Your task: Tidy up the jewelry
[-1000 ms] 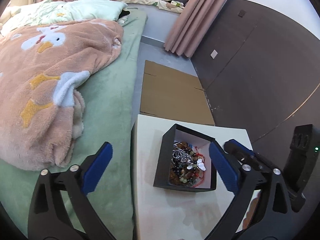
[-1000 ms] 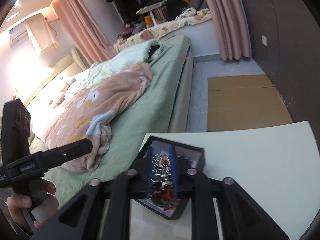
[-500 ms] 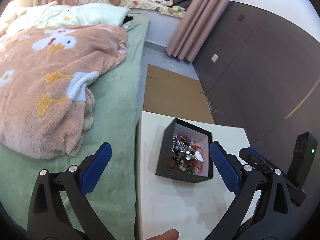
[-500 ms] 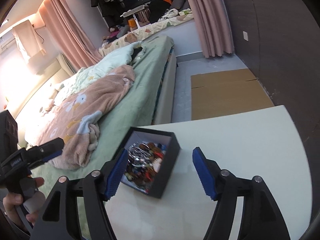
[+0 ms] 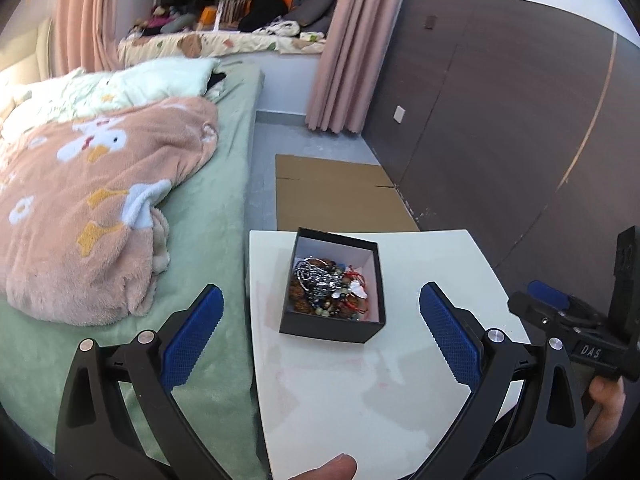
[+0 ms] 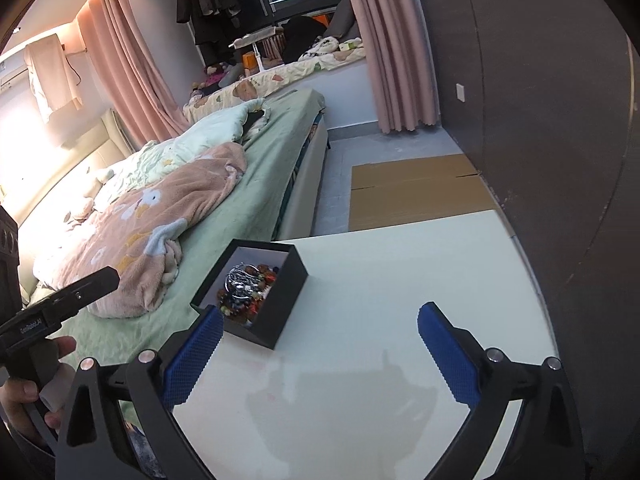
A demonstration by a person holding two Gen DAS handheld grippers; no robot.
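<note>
A black open box [image 5: 316,326] with a white lining stands on the white table [image 5: 360,400]. It holds a heap of jewelry [image 5: 330,290]: silver chains, beads and red cord. My left gripper [image 5: 320,340] is open and empty, hovering above the table just in front of the box. My right gripper [image 6: 318,350] is open and empty, drawn back over the table to the right of the box [image 6: 280,304], with the jewelry [image 6: 246,286] visible inside. The right gripper also shows at the right edge of the left wrist view [image 5: 560,312].
A bed with a green sheet [image 5: 216,208] and a pink fleece blanket [image 5: 80,216] lies left of the table. Flat cardboard [image 5: 336,196] lies on the floor beyond the table. A dark wall panel [image 5: 500,120] runs along the right. Pink curtains [image 5: 344,60] hang at the back.
My right gripper was shut over the jewelry in the box; it has opened, let go and pulled back. My left gripper has also drawn back from the box.
</note>
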